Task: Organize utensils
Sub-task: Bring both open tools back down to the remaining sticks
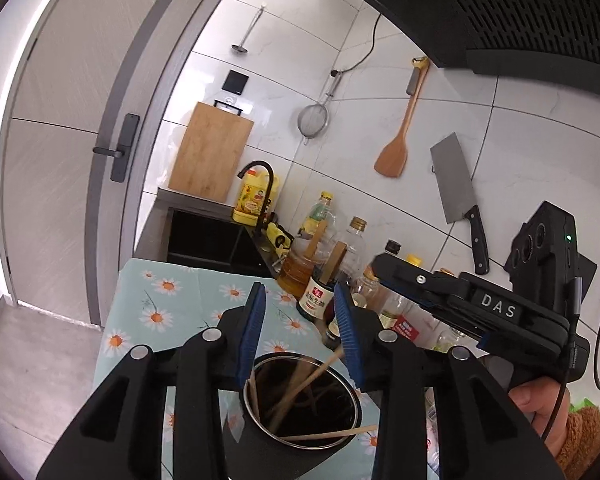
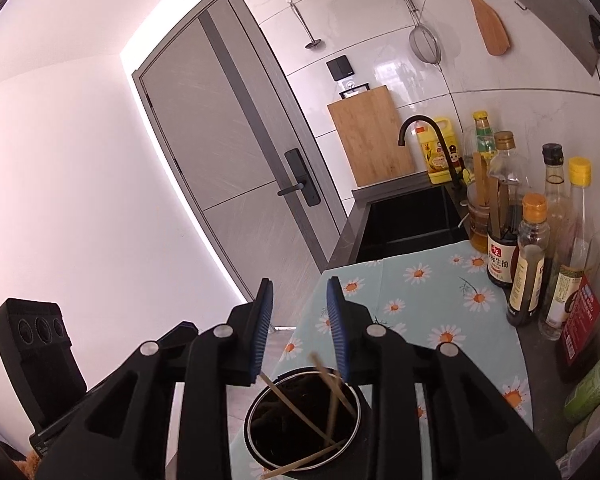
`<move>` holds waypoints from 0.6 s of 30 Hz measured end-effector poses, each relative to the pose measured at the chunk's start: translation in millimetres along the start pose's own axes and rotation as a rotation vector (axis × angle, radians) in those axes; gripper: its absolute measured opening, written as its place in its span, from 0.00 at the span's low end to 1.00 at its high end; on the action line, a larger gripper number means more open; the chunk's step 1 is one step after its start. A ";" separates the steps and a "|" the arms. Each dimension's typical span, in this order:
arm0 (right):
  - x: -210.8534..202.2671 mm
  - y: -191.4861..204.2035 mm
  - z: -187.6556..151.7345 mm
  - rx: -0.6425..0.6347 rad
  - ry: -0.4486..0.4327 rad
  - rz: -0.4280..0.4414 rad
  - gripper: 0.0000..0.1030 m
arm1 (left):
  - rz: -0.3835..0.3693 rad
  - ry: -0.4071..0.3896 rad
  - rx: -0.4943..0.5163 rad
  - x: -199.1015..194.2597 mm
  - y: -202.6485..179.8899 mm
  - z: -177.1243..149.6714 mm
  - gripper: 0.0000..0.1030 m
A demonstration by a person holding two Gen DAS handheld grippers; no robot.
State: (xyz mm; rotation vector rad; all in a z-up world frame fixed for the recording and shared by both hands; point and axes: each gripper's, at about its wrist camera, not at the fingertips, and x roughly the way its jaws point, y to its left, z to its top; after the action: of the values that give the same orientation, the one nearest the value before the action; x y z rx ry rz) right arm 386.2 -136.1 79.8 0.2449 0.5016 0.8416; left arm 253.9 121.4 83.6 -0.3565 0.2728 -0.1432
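A pale blue cloth [image 2: 440, 280] with white, orange-centred daisies covers the table. At twelve o'clock, a tan cutting board [image 1: 210, 152]; a yellow bottle [image 1: 254, 200]; a black holder [image 1: 300, 432].

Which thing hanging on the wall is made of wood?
The spatula. It is all light brown wood, while the strainer, ladle and cleaver beside it are grey metal.
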 end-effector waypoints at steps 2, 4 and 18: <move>-5.1 0.3 1.5 0.001 -0.007 0.004 0.29 | -0.003 0.005 -0.004 -2.2 -0.5 0.8 0.34; -11.1 0.8 2.2 0.007 -0.012 -0.002 0.40 | -0.003 0.018 0.005 -3.5 -3.5 0.6 0.34; -64.9 6.0 2.0 0.081 -0.014 0.037 0.88 | 0.017 0.029 0.026 -41.6 -22.4 9.5 0.77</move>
State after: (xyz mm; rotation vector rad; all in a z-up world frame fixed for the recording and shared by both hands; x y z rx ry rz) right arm 347.0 -181.6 105.0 0.3347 0.5204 0.8557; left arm 215.0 111.4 110.2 -0.3263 0.3019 -0.1355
